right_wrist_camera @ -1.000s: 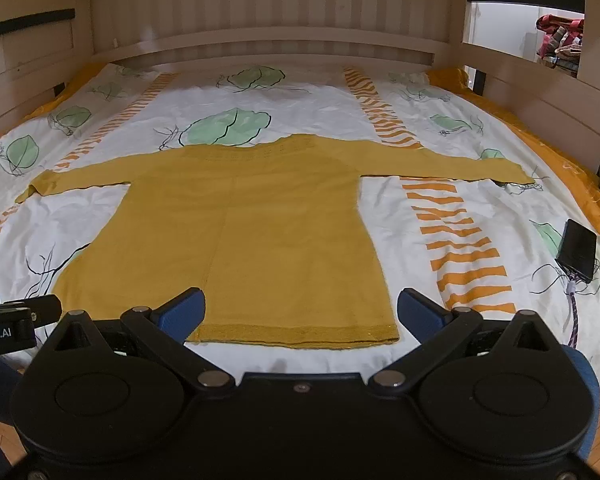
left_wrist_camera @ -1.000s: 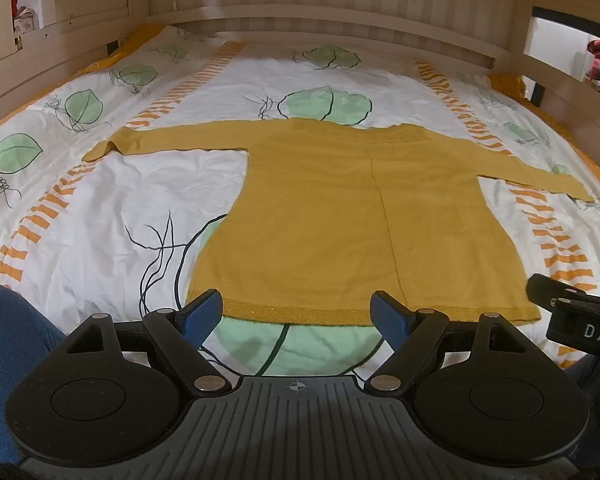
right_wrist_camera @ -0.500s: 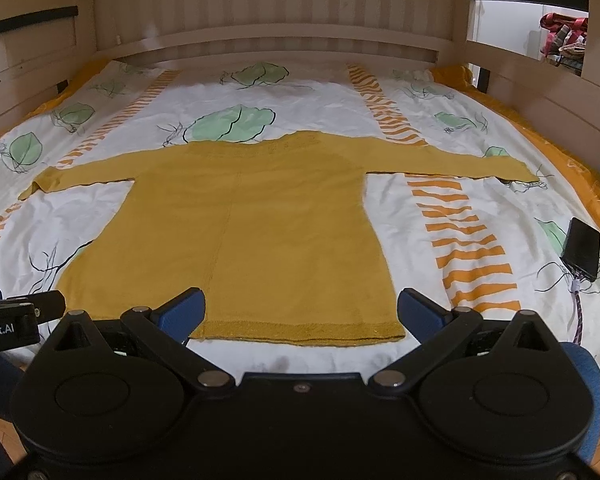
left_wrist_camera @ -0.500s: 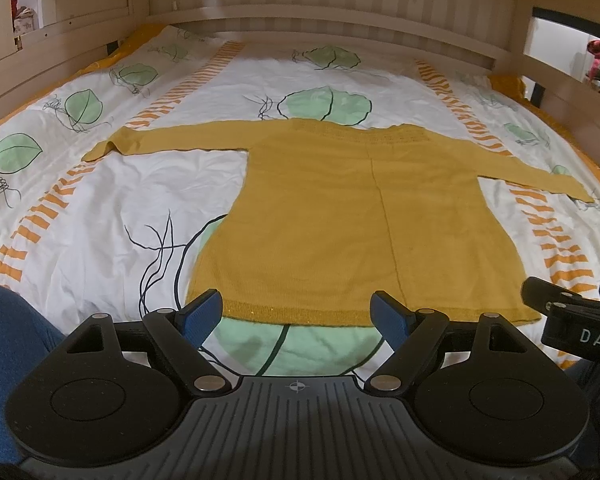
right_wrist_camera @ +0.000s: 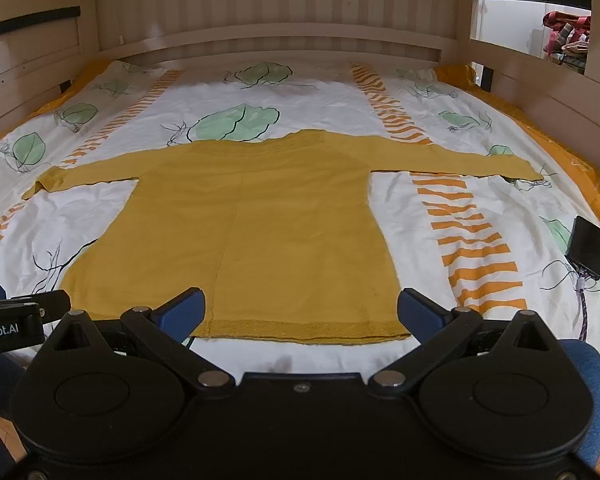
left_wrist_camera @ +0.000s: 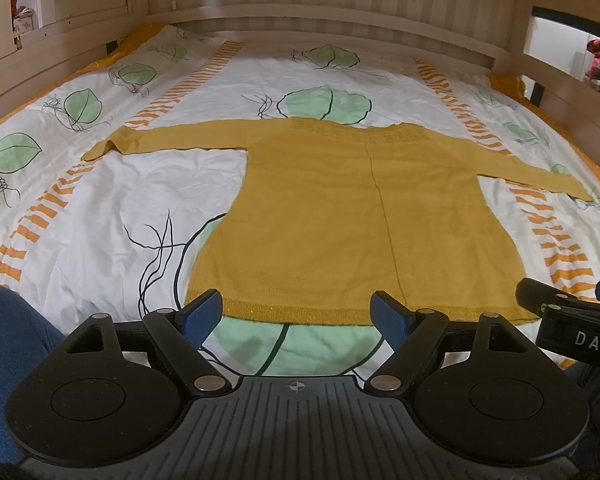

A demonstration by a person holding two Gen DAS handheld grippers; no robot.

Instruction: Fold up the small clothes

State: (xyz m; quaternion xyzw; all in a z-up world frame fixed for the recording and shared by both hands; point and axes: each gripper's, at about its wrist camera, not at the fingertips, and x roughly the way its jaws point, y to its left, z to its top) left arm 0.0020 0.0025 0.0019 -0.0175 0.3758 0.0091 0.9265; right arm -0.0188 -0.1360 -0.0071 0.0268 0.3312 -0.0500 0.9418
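**Mustard sweater spread flat on the bed, both pairs of fingers wide and empty**

Mustard sweater [left_wrist_camera: 364,220] lies flat on the bed, hem toward the cameras and both sleeves stretched out sideways. In the left wrist view, the left gripper [left_wrist_camera: 298,314] hovers at the lower middle of the frame with its blue fingers [left_wrist_camera: 202,314] spread wide, nothing between them; the sweater's hem runs just beyond the fingertips, apart from them. In the right wrist view, the right gripper [right_wrist_camera: 300,312] sits likewise at the lower middle, its fingers [right_wrist_camera: 182,312] wide and empty, the hem crossing the gap between them without touching that can be seen.

Each gripper shows in the other's view: the right one at the lower right edge of the left view, the left one at the lower left edge of the right view.

Beyond the sweater, the white duvet cover [left_wrist_camera: 100,216] carries green leaves and orange striped bands. A black phone [right_wrist_camera: 588,246] with a cable lies on it at the right edge of the right view. A wooden bed frame [right_wrist_camera: 284,38] closes the top of the frame. Blue fabric fills the lower left corner of the left view.
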